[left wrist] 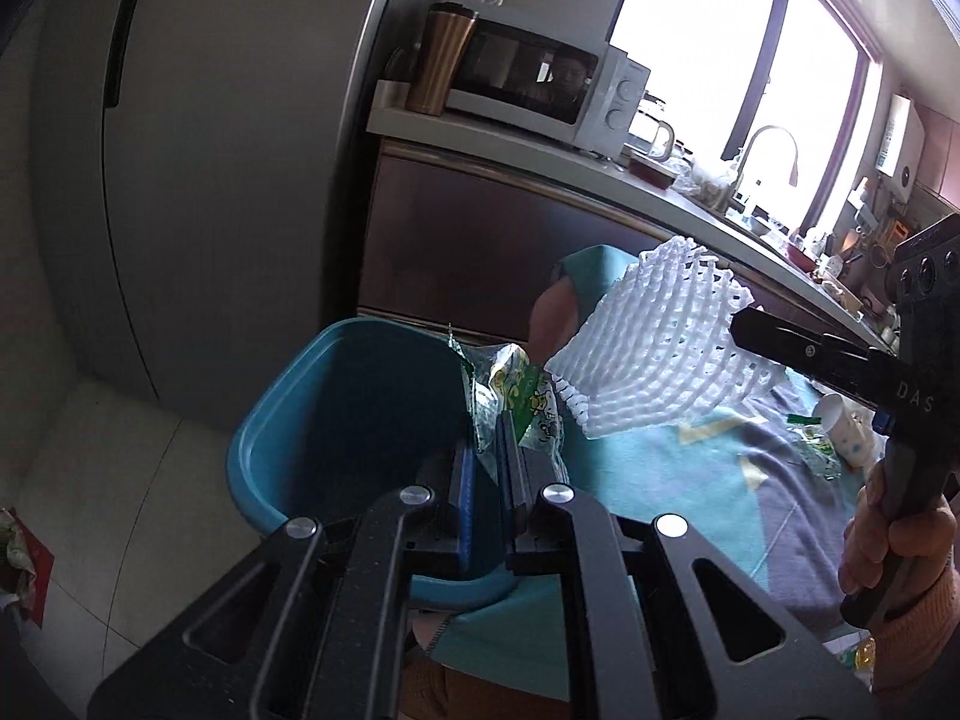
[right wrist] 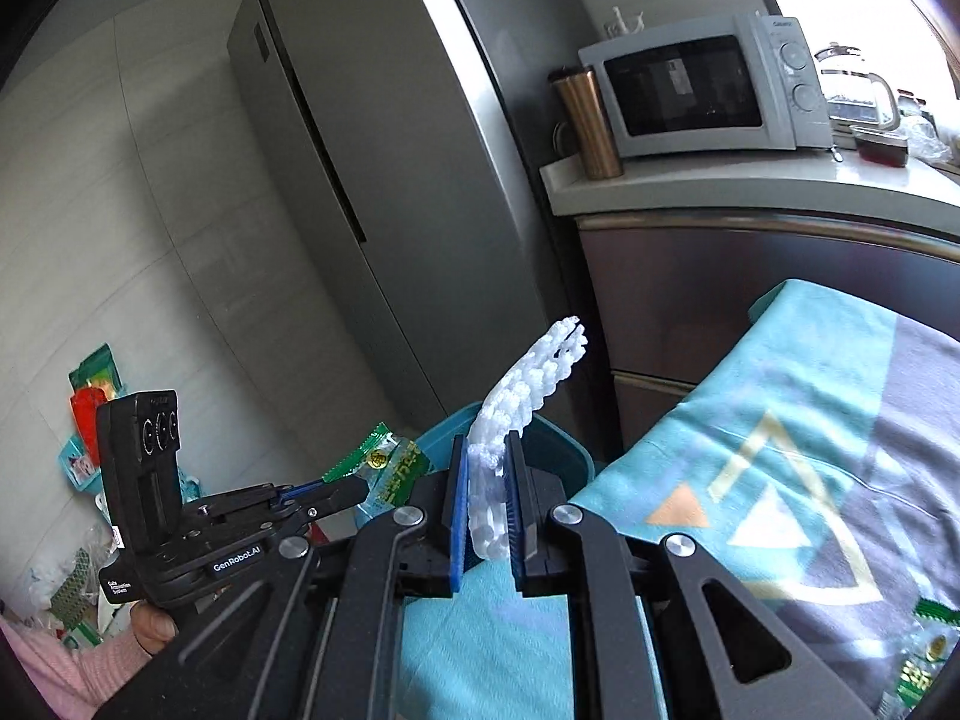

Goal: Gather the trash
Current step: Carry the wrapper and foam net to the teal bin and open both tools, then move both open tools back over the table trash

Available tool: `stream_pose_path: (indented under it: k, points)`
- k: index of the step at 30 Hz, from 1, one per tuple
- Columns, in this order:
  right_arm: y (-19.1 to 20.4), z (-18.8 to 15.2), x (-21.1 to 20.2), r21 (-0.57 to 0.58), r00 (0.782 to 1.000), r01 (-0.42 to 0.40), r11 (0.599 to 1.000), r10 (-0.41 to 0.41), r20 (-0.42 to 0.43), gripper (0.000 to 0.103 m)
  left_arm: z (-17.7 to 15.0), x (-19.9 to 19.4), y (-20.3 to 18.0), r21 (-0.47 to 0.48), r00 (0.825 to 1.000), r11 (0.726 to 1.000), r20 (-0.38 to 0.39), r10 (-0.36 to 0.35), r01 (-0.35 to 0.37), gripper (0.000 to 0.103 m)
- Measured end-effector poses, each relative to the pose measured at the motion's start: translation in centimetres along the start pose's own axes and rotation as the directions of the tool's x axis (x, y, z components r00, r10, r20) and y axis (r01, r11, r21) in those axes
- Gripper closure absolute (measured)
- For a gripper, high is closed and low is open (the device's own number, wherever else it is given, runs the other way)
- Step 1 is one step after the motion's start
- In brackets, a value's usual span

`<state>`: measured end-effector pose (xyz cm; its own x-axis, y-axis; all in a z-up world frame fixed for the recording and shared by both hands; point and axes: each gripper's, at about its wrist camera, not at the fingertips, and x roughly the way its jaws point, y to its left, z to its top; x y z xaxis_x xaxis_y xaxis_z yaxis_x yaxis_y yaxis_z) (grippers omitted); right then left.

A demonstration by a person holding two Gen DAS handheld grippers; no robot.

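Observation:
My left gripper [left wrist: 489, 438] is shut on a green and clear snack wrapper [left wrist: 516, 396], held over the near rim of a teal plastic bin [left wrist: 336, 420]. The right gripper [left wrist: 744, 330] comes in from the right, shut on a white foam fruit net [left wrist: 654, 348] that hangs above the table edge beside the bin. In the right wrist view the right gripper [right wrist: 486, 450] pinches the foam net [right wrist: 528, 384] between blue pads, with the bin [right wrist: 564, 444] just beyond. The left gripper [right wrist: 354, 489] there holds the wrapper [right wrist: 393, 468] at left.
A table with a teal and grey cloth [right wrist: 780, 450] lies to the right, carrying a white cup [left wrist: 846, 426] and another green wrapper [right wrist: 924, 654]. A grey fridge [right wrist: 336, 192], a counter with a microwave [right wrist: 702, 90] and floor clutter [right wrist: 90, 396] stand around.

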<state>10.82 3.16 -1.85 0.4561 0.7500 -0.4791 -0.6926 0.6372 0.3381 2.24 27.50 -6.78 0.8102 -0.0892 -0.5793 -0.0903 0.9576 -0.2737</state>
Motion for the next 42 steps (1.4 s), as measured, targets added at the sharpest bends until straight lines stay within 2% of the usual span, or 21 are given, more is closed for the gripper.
stream_pose_path:
  k: [6, 15, 24, 27, 29, 32, 37, 42]
  points:
    - [0.9, 0.3, 4.4, -0.013, 0.996, 0.019, 1.0, -0.02, -0.087, 0.093, -0.6, 2.4, 1.9, -0.02, 0.998, 0.998, -0.042, 0.051, -0.051, 0.096]
    - [0.9, -0.4, 10.3, -0.023, 0.972, 0.061, 0.998, -0.064, -0.227, 0.093, -1.1, 5.7, 2.7, -0.021, 0.99, 0.995, -0.104, 0.099, -0.101, 0.095]
    - [1.5, -0.6, 12.1, -0.039, 0.961, 0.059, 0.997, -0.068, -0.268, 0.09, -1.5, 8.1, 2.3, -0.018, 0.984, 0.991, -0.127, 0.127, -0.13, 0.093]
    - [1.2, -0.8, 11.7, -0.02, 0.962, 0.058, 0.998, -0.061, -0.264, 0.084, -1.8, 8.2, 1.9, -0.015, 0.983, 0.99, -0.128, 0.135, -0.138, 0.087]
    - [1.1, -0.9, 11.4, -0.016, 0.964, 0.057, 0.998, -0.059, -0.259, 0.083, -1.8, 8.4, 1.8, -0.014, 0.982, 0.99, -0.126, 0.14, -0.143, 0.081]
    - [0.8, -1.2, 10.8, -0.014, 0.967, 0.051, 0.999, -0.053, -0.249, 0.083, -1.7, 8.4, 1.8, -0.018, 0.981, 0.988, -0.124, 0.149, -0.152, 0.081]
    - [0.5, -1.5, 8.6, -0.009, 0.978, 0.036, 0.999, -0.037, -0.206, 0.082, -1.1, 6.9, 0.6, -0.011, 0.99, 0.993, -0.075, 0.117, -0.119, 0.076]
    - [0.2, -1.9, 4.0, -0.026, 0.991, 0.03, 0.999, -0.034, -0.131, 0.073, -0.3, 4.6, -2.7, 0.058, 0.999, 0.997, -0.005, 0.05, -0.05, 0.066]
